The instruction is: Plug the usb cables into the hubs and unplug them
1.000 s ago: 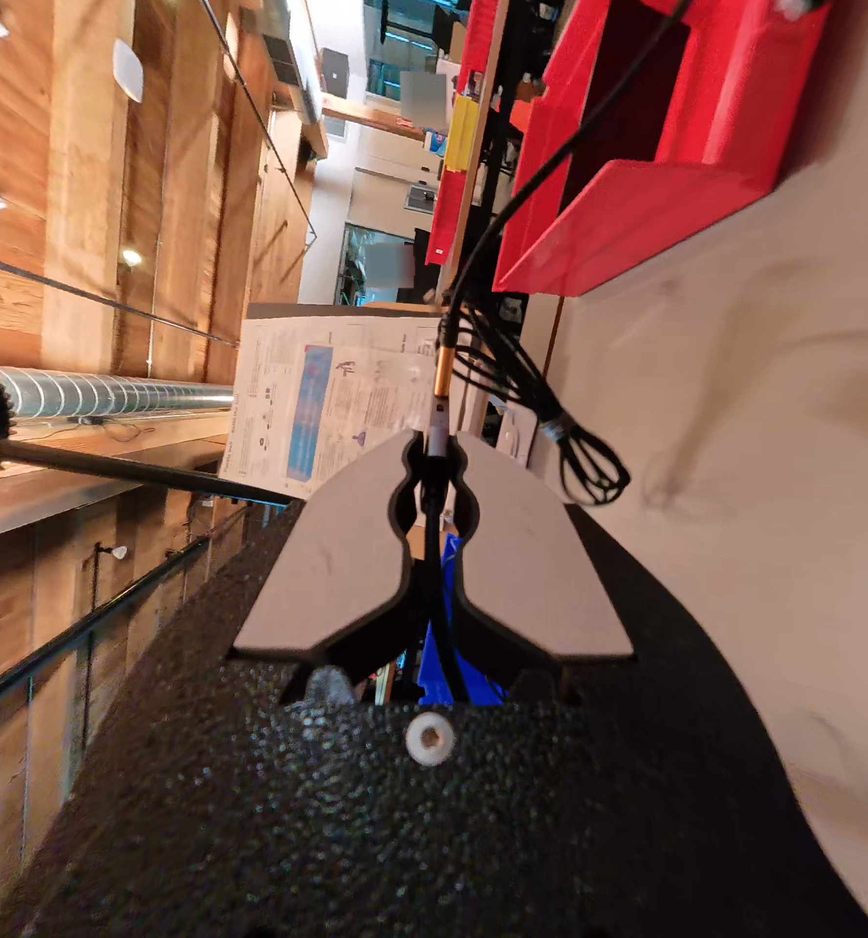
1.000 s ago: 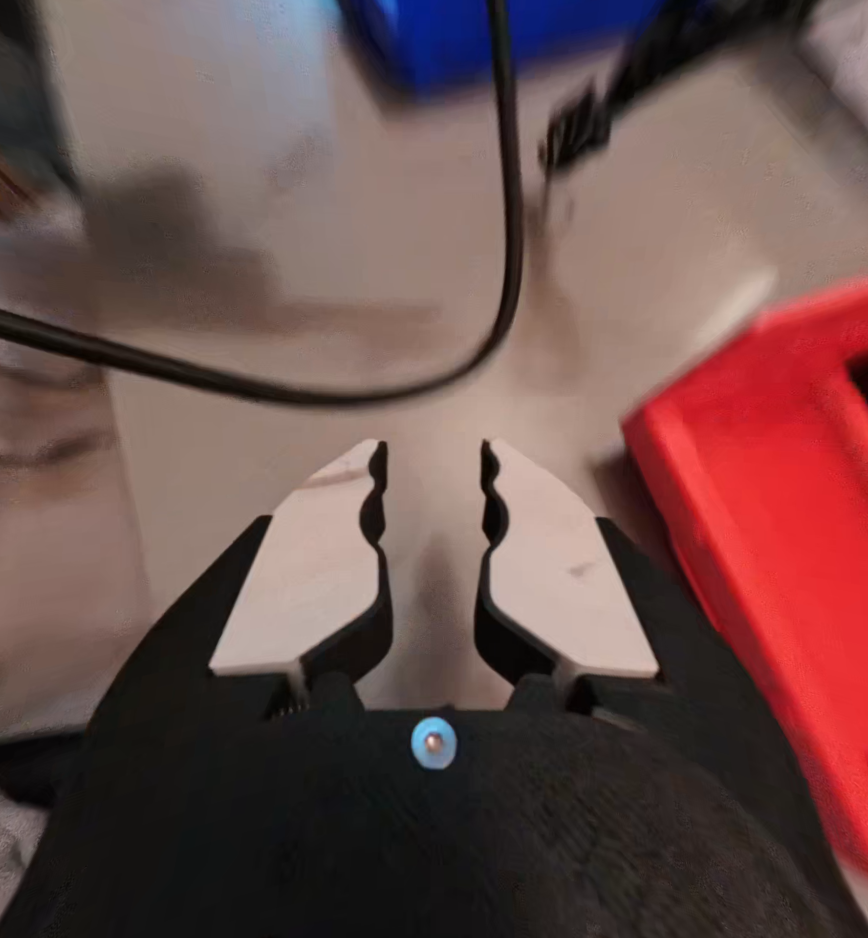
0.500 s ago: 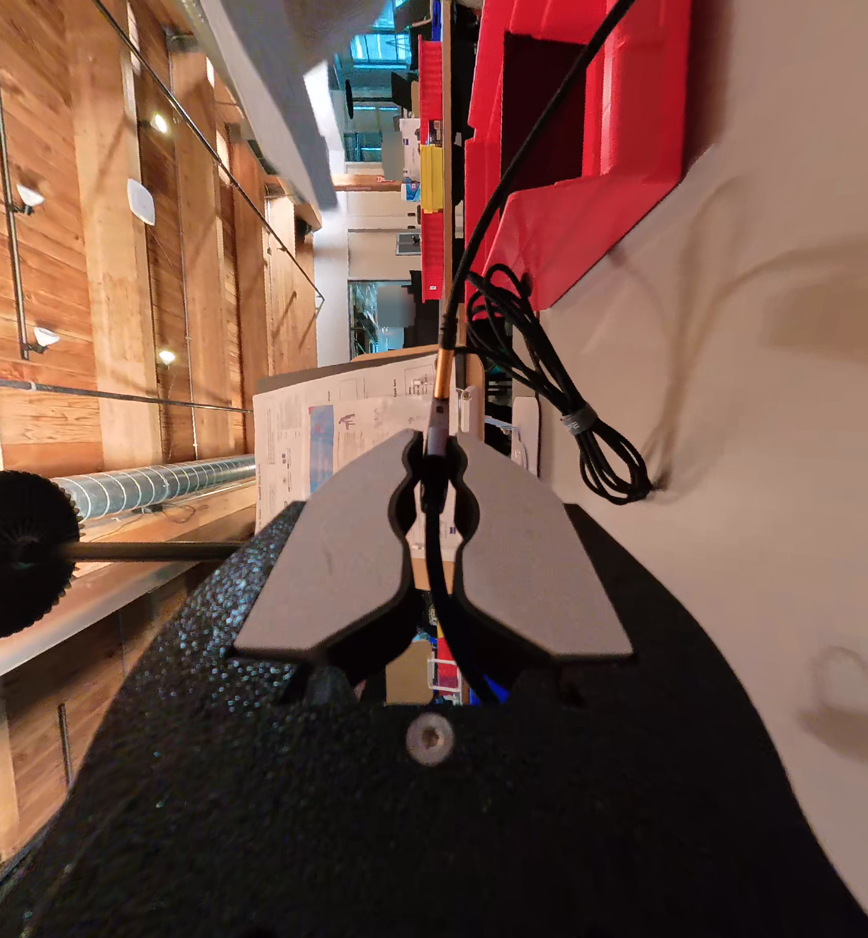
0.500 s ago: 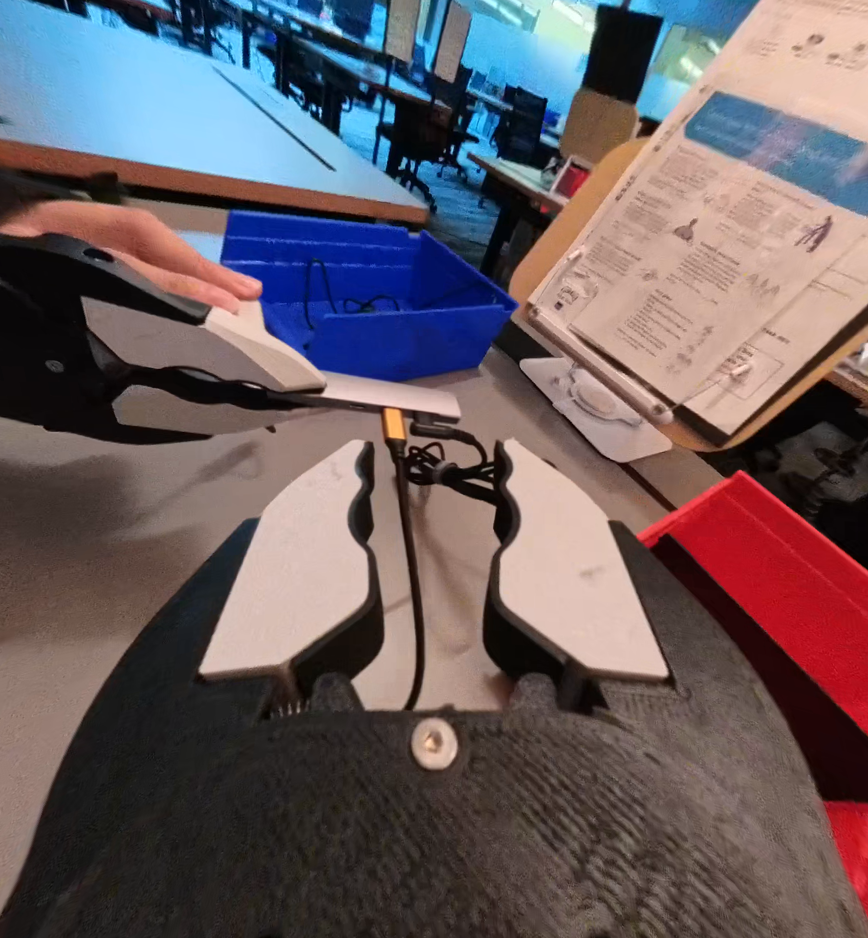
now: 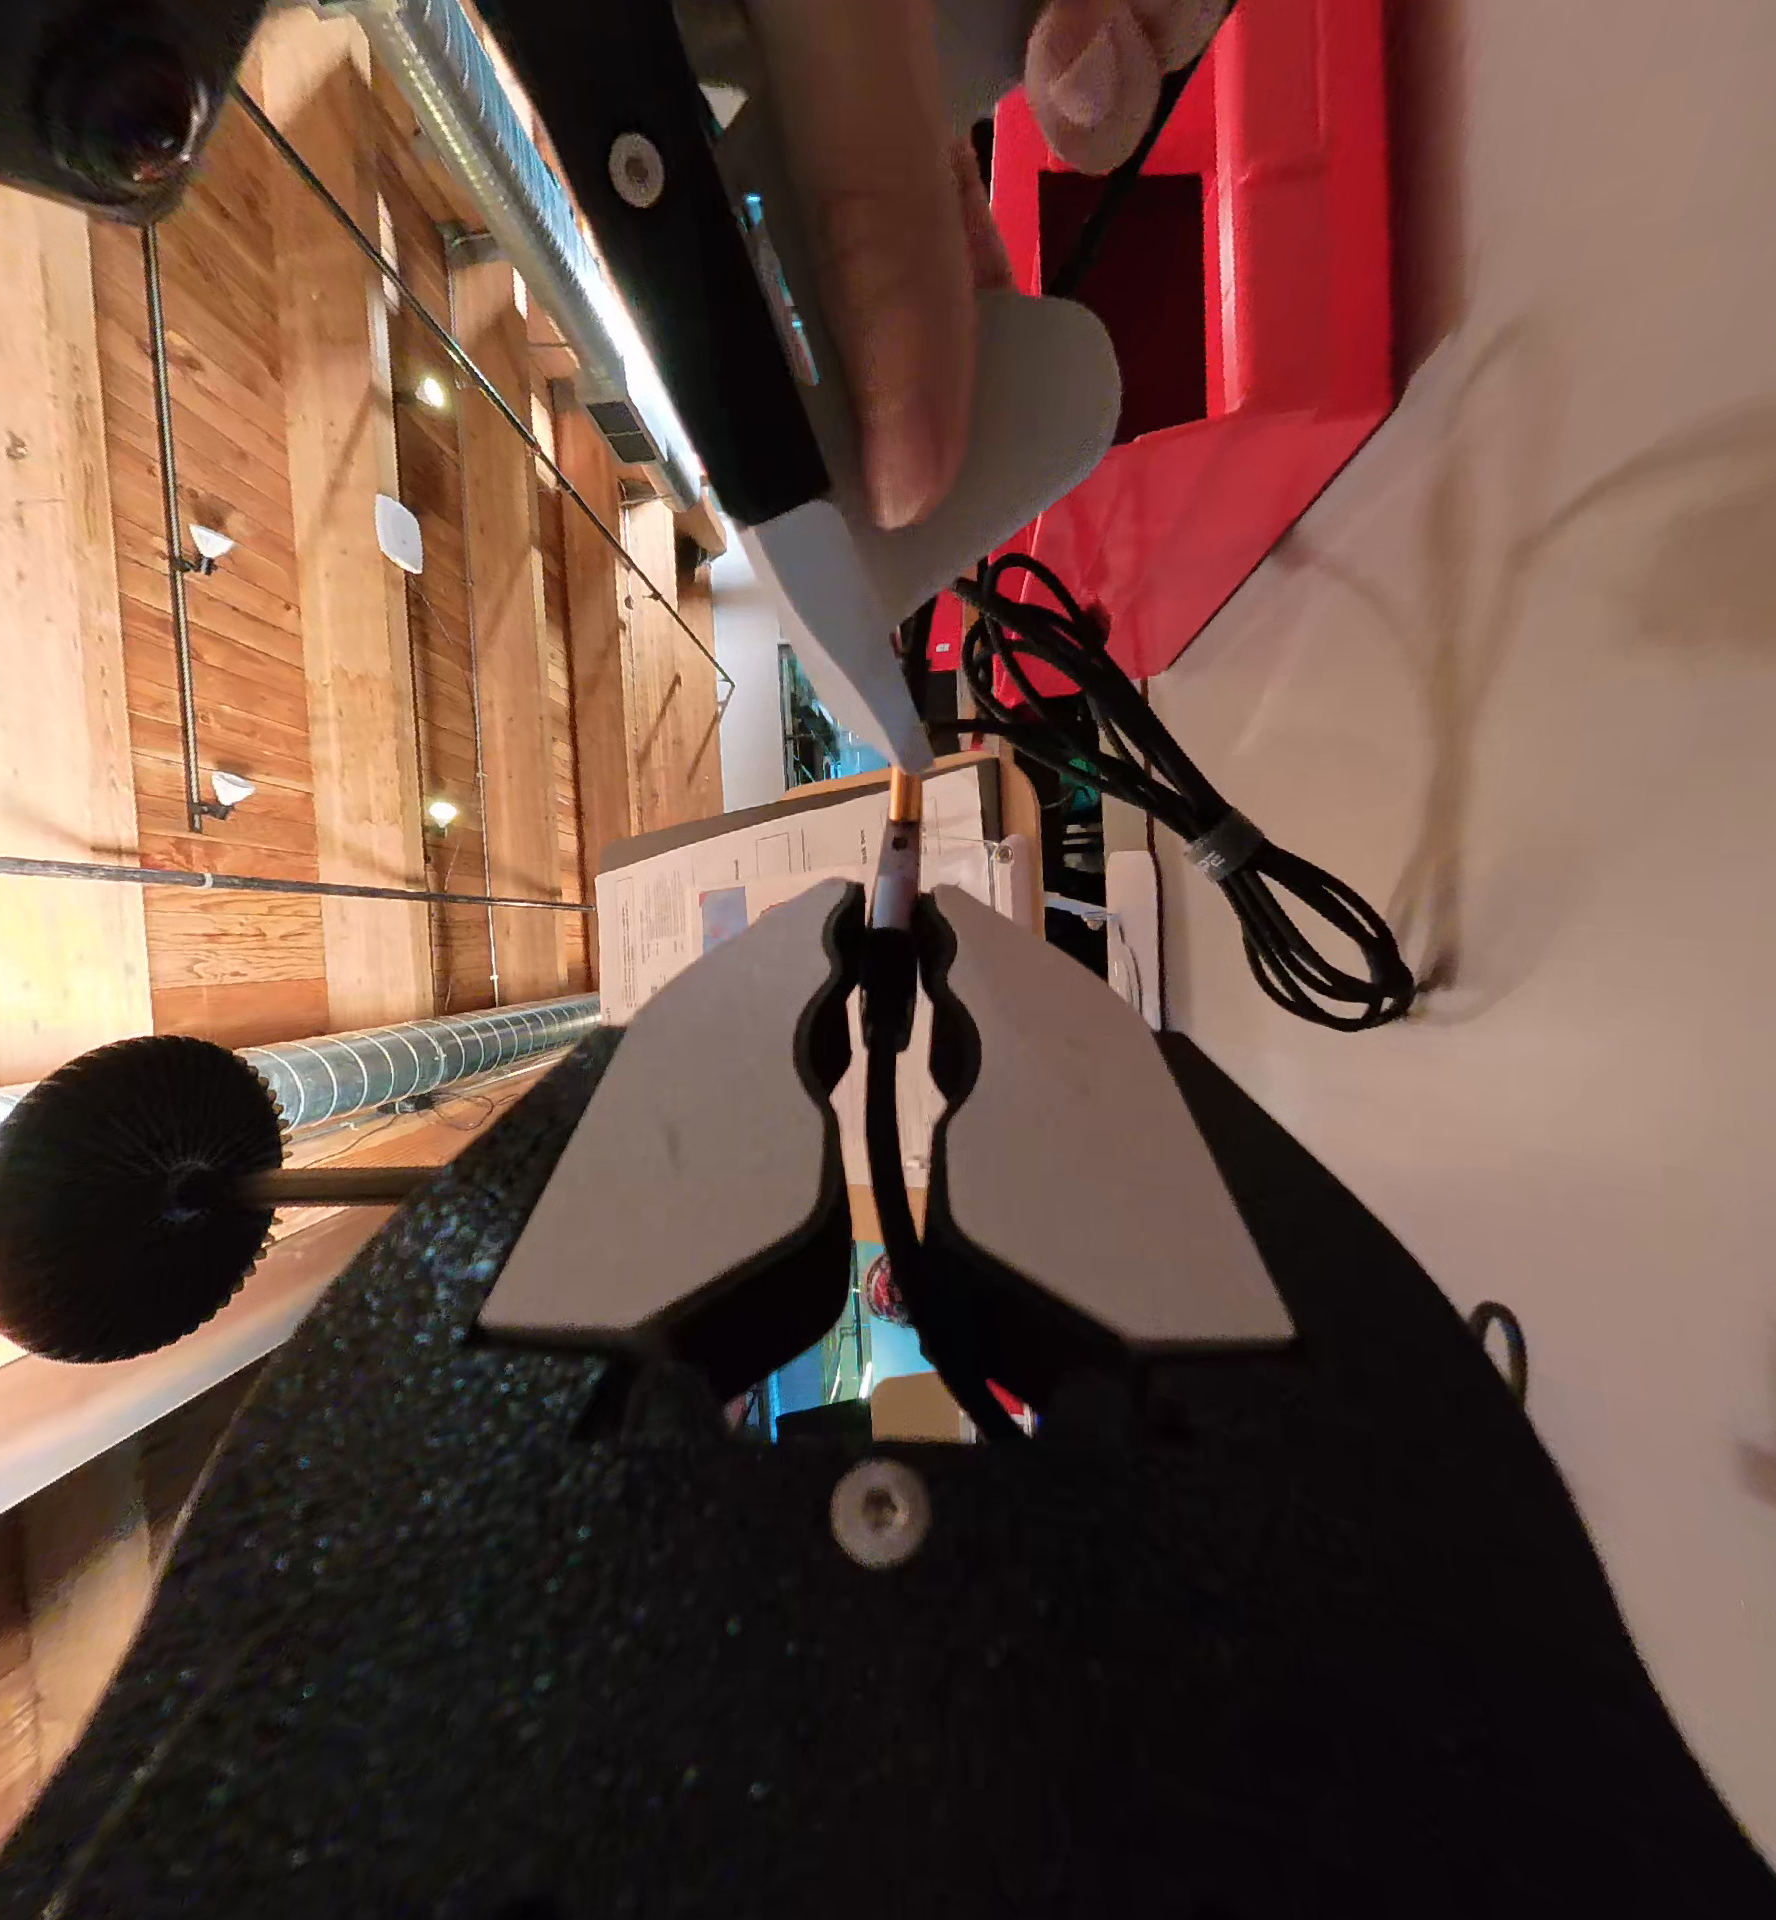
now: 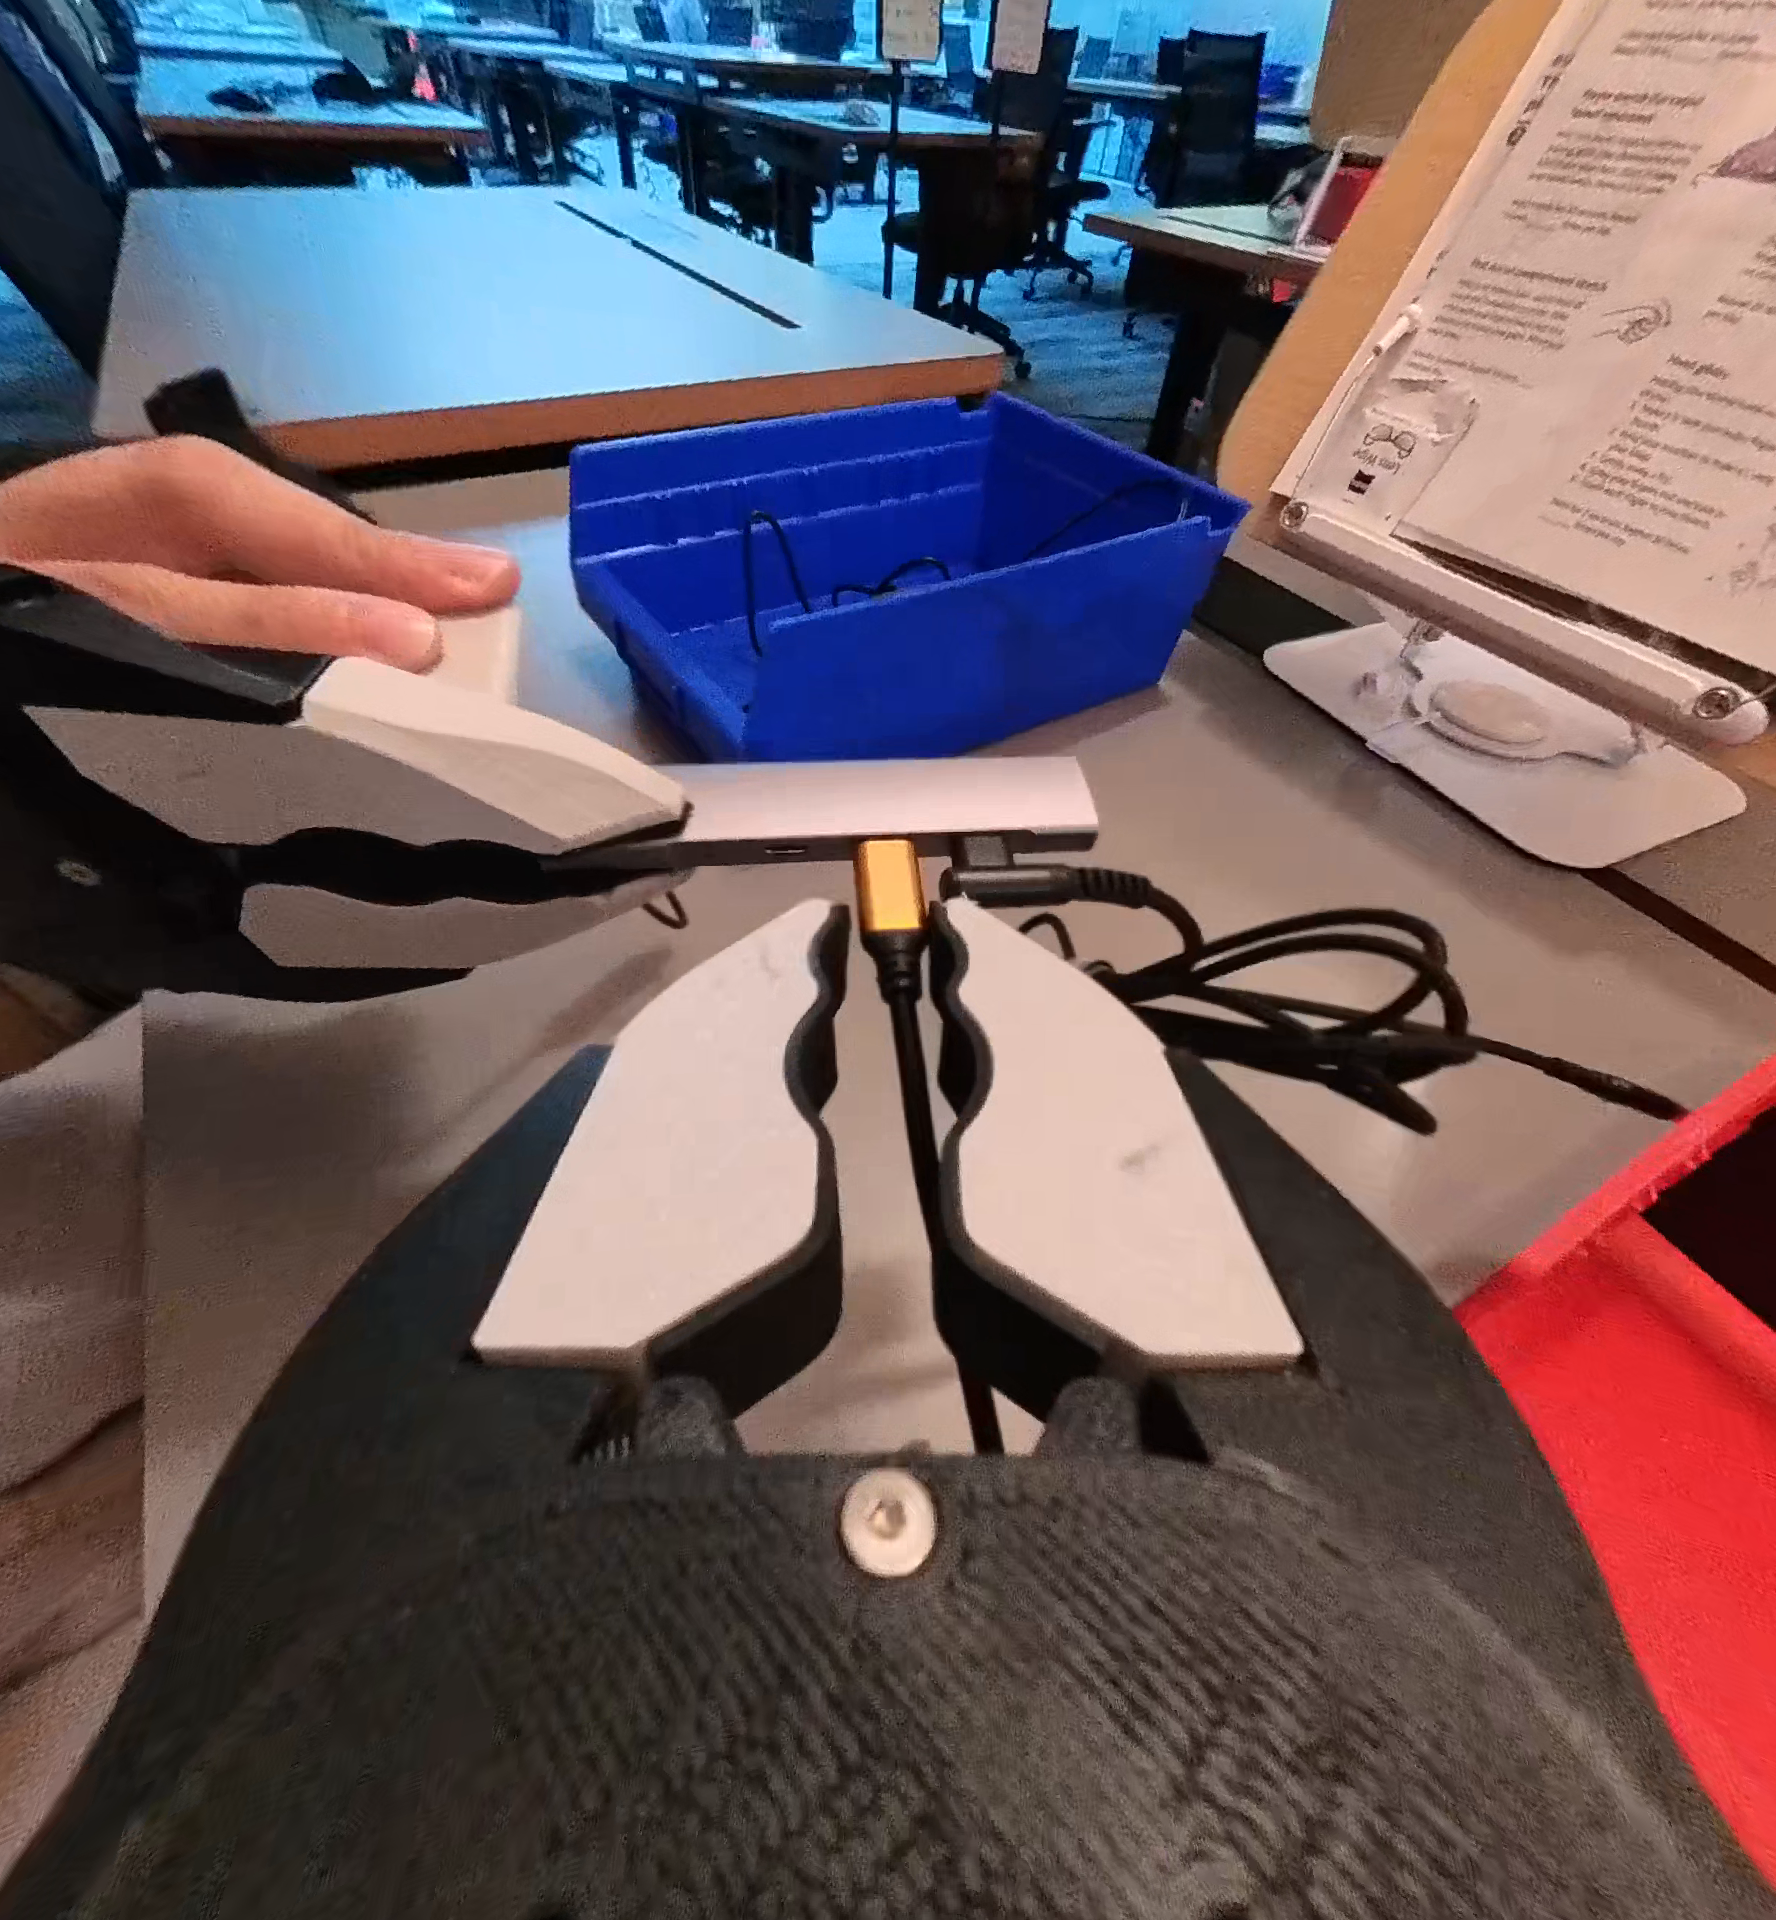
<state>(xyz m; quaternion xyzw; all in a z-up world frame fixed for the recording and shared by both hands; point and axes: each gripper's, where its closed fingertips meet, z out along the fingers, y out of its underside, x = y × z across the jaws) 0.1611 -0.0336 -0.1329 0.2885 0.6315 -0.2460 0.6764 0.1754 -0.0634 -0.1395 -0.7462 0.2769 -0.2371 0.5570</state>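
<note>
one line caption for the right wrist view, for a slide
Right tongs open around the gold plug seated in a grey hub that the left tongs hold above the table.

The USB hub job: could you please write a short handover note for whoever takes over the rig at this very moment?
Left gripper: shut on one end of the grey hub.
Right gripper: open, fingers either side of the gold plug, not gripping.
Done: gold plug and black angled plug both sit in the hub's side ports.
Left: probably close on the gold plug and pull it straight out, then the black one. Its coiled cable lies on the table beside the red bin.
</note>
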